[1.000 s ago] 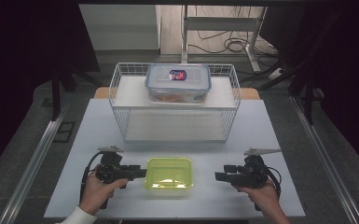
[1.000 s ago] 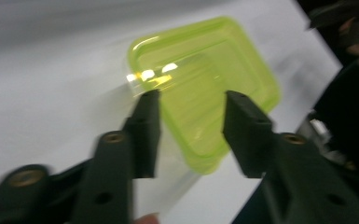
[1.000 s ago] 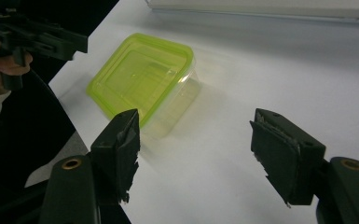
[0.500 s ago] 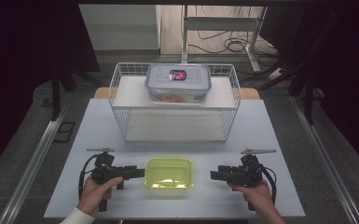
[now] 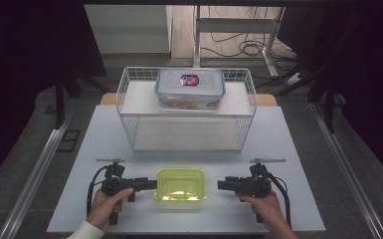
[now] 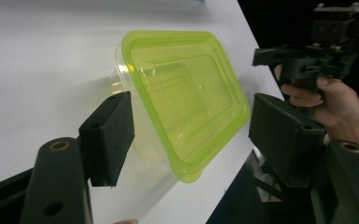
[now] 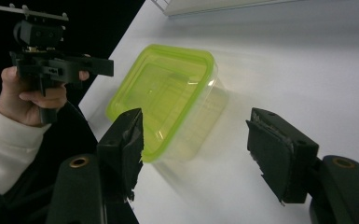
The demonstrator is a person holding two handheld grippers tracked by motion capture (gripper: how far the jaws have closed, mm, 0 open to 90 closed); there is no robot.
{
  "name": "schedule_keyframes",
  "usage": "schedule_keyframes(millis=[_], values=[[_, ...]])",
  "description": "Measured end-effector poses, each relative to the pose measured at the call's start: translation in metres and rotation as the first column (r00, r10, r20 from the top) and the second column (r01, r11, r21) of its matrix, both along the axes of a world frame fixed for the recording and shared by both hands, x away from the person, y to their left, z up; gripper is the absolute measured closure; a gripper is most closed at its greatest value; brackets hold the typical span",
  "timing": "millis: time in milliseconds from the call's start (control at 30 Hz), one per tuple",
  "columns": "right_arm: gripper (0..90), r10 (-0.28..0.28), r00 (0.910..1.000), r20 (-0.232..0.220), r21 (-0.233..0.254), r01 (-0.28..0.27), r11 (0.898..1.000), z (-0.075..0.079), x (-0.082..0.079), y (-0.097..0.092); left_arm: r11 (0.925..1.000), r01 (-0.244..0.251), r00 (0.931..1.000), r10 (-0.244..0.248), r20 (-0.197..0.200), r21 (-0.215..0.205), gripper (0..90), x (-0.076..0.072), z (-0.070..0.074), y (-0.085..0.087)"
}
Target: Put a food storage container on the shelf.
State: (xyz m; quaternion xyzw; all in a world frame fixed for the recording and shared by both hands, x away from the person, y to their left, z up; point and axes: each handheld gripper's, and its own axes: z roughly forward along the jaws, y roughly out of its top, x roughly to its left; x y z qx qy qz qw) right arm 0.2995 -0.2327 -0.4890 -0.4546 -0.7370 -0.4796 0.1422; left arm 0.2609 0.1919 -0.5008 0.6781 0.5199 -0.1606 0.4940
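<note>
A clear container with a yellow-green lid (image 5: 180,184) lies flat at the table's front middle. My left gripper (image 5: 151,183) points right at the container's left end. Its jaws have just been opening. In the left gripper view the container's (image 6: 186,102) near end sits at the mouth of the left gripper (image 6: 193,126), and neither pad touches it. My right gripper (image 5: 221,184) points left, a small gap short of the container's right end. It stands open (image 7: 200,140), with the container (image 7: 168,100) lying ahead of it.
A white wire basket (image 5: 129,124) stands upside down behind the container. On top of it rests a clear box with a blue-rimmed lid (image 5: 190,88). The white table (image 5: 288,144) ends close behind both hands. Dark floor and cables lie beyond.
The left gripper's jaws have spread wider. The right gripper has slid left toward the container. The container has stayed in place.
</note>
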Motion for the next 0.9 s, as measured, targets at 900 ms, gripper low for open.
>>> schedule_keyframes(millis=[900], values=[[49.4,0.031,0.9905,-0.134,0.028,-0.027,0.999,-0.031,0.019,0.041,0.9975,0.015,0.9903,-0.024,-0.137,-0.069,38.3,0.020,-0.034,-0.004]])
